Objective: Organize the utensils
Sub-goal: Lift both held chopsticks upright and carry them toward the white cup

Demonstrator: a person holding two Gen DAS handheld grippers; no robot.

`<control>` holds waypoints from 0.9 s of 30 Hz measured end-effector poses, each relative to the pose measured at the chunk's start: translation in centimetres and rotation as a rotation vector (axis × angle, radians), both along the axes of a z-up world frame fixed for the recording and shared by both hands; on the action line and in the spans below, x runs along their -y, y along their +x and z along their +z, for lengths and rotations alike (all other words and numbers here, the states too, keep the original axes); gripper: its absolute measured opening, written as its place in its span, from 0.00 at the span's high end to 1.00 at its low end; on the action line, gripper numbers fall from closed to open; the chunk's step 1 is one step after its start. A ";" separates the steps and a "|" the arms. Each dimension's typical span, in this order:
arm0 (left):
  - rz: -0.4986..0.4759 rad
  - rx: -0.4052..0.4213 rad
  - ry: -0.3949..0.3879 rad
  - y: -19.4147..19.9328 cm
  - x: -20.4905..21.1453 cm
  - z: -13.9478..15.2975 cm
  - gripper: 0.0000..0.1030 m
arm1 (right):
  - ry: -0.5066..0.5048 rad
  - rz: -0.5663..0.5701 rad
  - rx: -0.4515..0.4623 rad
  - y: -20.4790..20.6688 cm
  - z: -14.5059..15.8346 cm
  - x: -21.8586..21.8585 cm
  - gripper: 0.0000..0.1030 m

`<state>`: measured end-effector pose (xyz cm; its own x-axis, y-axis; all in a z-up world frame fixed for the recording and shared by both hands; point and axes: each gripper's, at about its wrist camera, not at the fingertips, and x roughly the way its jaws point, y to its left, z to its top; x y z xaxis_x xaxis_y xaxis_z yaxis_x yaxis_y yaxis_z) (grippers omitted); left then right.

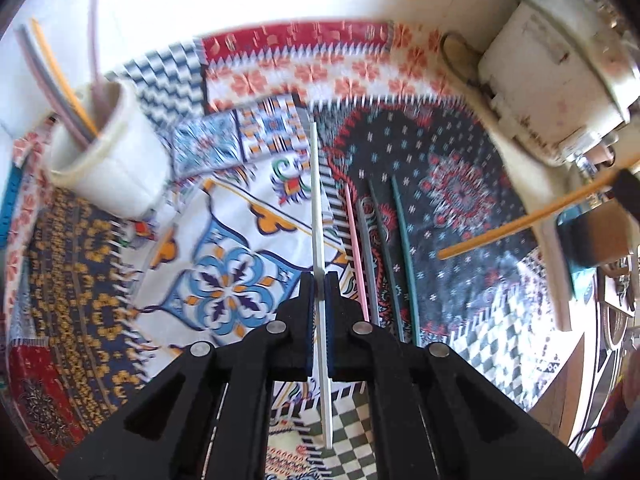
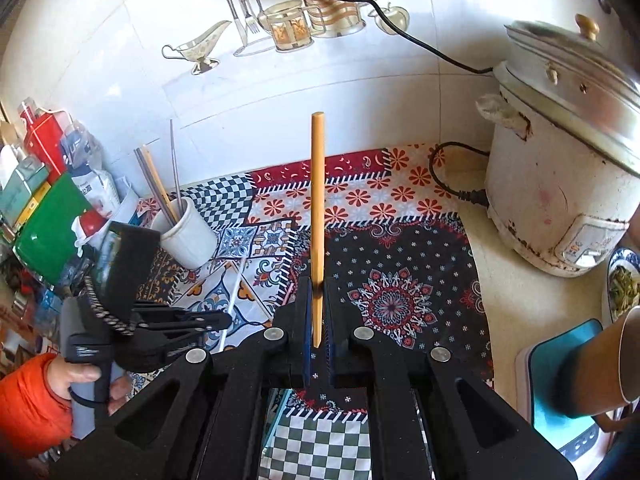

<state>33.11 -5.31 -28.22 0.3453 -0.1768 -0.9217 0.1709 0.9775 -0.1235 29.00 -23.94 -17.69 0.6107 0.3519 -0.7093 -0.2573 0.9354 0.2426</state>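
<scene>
Left tool (image 1: pixel 319 280) clamps one white chopstick (image 1: pixel 316 200); right tool (image 2: pixel 317 300) clamps one orange chopstick (image 2: pixel 318 208). Four loose chopsticks (image 1: pixel 376 248) lie mid-counter

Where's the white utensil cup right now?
The white cup stands at the left rear of the patterned cloth in the right wrist view, near the tiled wall, with several chopsticks already in it; the left claw is just in front of it.
</scene>
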 end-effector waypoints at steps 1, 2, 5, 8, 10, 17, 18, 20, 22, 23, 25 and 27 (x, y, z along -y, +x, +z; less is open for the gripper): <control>0.008 0.019 -0.010 -0.3 -0.4 1.0 0.97 | -0.001 0.005 0.004 0.0 0.2 -0.2 0.95; 0.018 0.036 -0.024 -0.7 -0.9 1.7 0.97 | -0.001 0.012 0.008 0.1 0.4 -0.4 0.95; 0.047 0.084 -0.044 -1.8 -1.8 3.9 0.97 | -0.004 0.034 0.022 0.3 1.0 -1.2 0.95; 0.078 0.135 -0.059 -2.8 -2.7 6.0 0.98 | -0.006 0.058 0.036 0.5 1.6 -2.1 0.95; 0.089 0.169 -0.063 -3.3 -3.4 7.0 0.98 | -0.008 0.074 0.046 0.7 2.1 -2.9 0.95; 0.144 0.270 -0.068 -4.3 -5.7 10.3 1.00 | -0.010 0.118 0.067 1.3 3.2 -5.0 0.95; 0.149 0.277 -0.070 -4.3 -5.9 10.4 1.00 | -0.010 0.124 0.069 1.4 3.3 -5.2 0.95; 0.149 0.271 -0.083 -4.1 -6.4 10.4 1.00 | -0.011 0.135 0.077 1.6 3.5 -5.7 0.95; 0.154 0.249 -0.076 -3.6 -6.6 9.8 1.00 | -0.011 0.141 0.084 1.8 3.8 -6.0 0.95; 0.156 0.232 -0.074 -3.3 -6.6 9.1 1.00 | -0.010 0.143 0.085 1.9 3.9 -6.0 0.95; 0.164 0.192 -0.084 -2.5 -6.6 8.0 0.96 | -0.009 0.143 0.088 2.2 4.0 -6.1 0.95; 0.173 0.145 -0.101 -1.5 -6.6 6.3 0.93 | -0.011 0.140 0.090 2.5 4.1 -6.1 0.95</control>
<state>31.57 1.33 -21.90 0.5056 -0.1922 -0.8411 0.0254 0.9778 -0.2081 31.51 -17.86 -13.60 0.6175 0.4310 -0.6579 -0.4058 0.8911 0.2029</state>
